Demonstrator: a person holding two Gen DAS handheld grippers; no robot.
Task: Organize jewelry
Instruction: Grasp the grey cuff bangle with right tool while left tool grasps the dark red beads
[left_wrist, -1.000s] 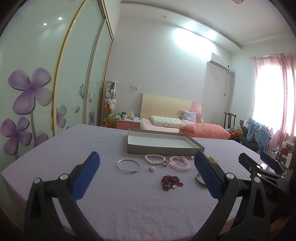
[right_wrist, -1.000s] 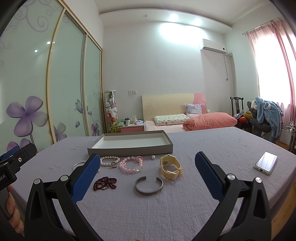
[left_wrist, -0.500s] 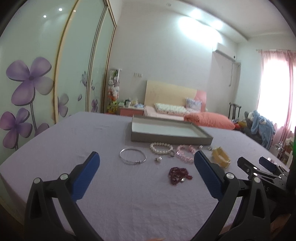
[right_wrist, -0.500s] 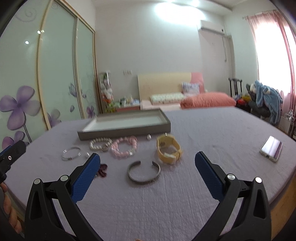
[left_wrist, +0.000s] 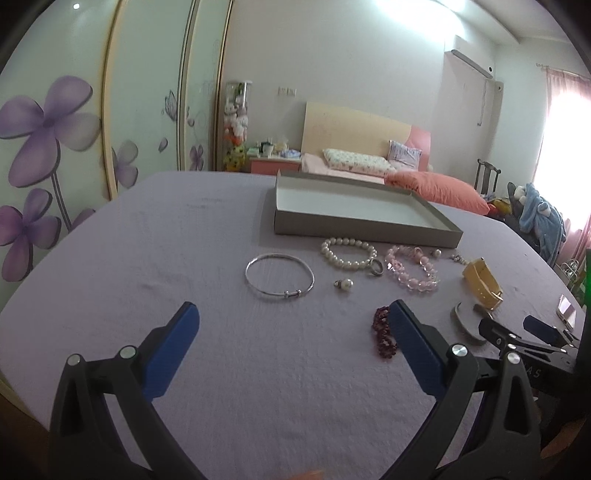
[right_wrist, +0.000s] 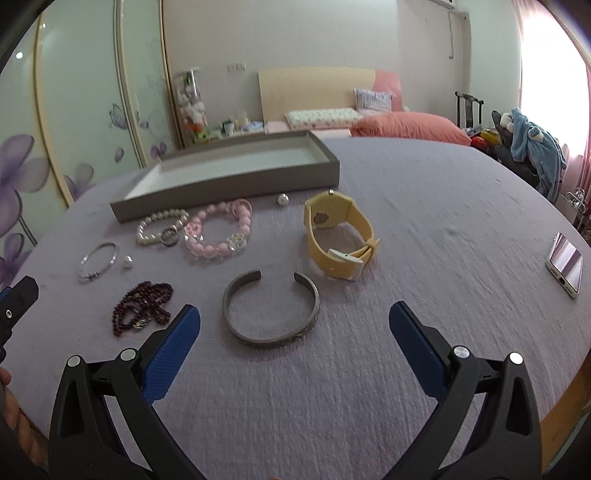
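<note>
A shallow grey tray (left_wrist: 354, 229) (right_wrist: 229, 181) with a white inside stands empty at the back of the lilac table. In front of it lie a thin silver bangle (left_wrist: 279, 276) (right_wrist: 98, 261), a pearl bracelet (left_wrist: 347, 252) (right_wrist: 160, 226), a pink bead bracelet (left_wrist: 412, 272) (right_wrist: 218, 230), dark red beads (left_wrist: 384, 332) (right_wrist: 142, 308), a grey cuff (right_wrist: 270, 307) and a yellow watch (left_wrist: 482, 282) (right_wrist: 338, 236). My left gripper (left_wrist: 291, 325) is open above the table before the bangle. My right gripper (right_wrist: 294, 325) is open just before the cuff.
A phone (right_wrist: 565, 264) lies at the table's right edge. Two loose pearls (left_wrist: 343, 284) (right_wrist: 282, 199) lie among the jewelry. A bed with pink pillows (left_wrist: 436, 186) and a wardrobe with purple flowers (left_wrist: 44, 147) stand beyond the table.
Both grippers have tilted down and moved closer to the table, so the jewelry looks larger and nearer. Both stay open. Nothing on the table has moved.
</note>
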